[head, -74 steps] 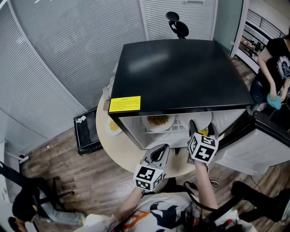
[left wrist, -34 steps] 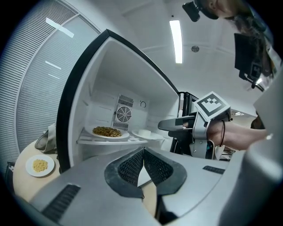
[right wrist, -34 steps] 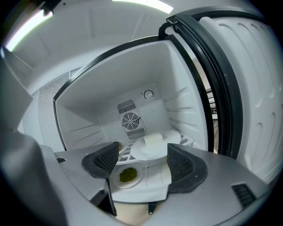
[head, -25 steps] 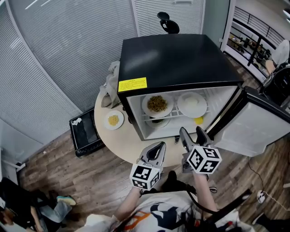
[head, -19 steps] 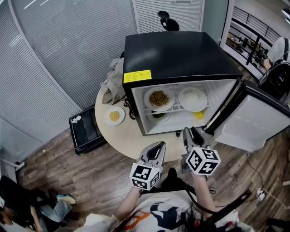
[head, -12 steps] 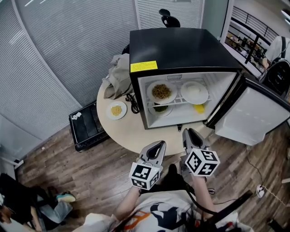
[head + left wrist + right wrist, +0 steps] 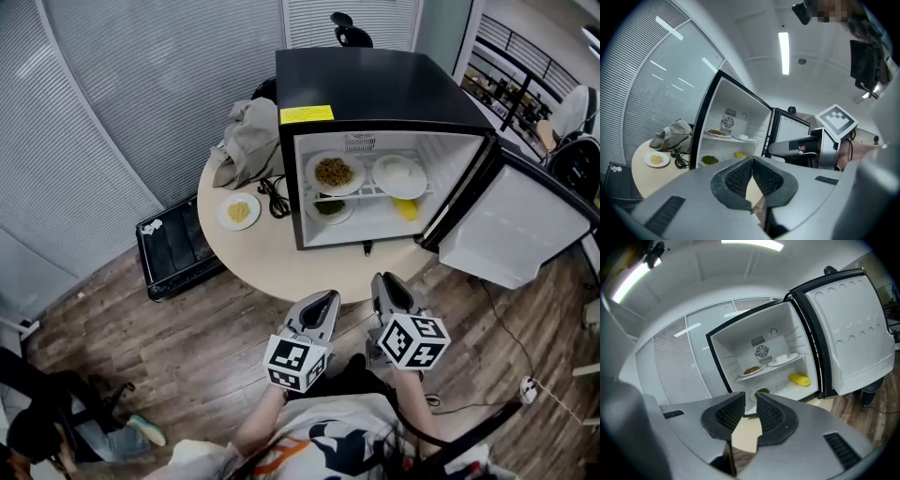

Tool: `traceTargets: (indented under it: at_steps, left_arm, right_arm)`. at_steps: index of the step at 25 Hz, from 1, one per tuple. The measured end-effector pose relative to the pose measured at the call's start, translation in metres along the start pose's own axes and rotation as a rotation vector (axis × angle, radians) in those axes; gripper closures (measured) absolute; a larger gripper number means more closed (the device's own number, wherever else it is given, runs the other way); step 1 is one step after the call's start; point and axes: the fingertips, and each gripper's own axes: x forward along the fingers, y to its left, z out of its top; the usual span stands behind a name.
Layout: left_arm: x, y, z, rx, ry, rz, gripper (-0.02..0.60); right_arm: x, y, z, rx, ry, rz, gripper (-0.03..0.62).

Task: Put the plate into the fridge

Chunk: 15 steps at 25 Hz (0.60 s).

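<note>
While the fridge point(image 7: 375, 84) stands on the round table point(image 7: 281, 267) with its door point(image 7: 511, 234) swung wide toward the right of the frame, the white plate point(image 7: 399, 175) sits on its upper shelf, just right of a plate of brown food point(image 7: 334, 173). Low in the frame, well apart from the fridge, the left claw point(image 7: 323, 298) is pressed together and empty. The right claw point(image 7: 384, 279) shows a narrow gap holding nothing.
</note>
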Motion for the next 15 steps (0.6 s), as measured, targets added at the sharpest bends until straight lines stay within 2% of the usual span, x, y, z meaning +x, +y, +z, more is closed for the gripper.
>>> traceTargets:
  at_steps: [8, 15]
  left_arm:
    - [-0.013, -0.024, -0.004, 0.016, 0.004, 0.002, 0.569]
    - [-0.030, -0.058, -0.005, 0.017, -0.007, 0.037, 0.569]
  right_arm:
    - [-0.032, -0.013, -0.011, 0.028, -0.001, -0.012, 0.517]
    - [-0.073, -0.021, -0.024, 0.040, 0.011, 0.022, 0.534]
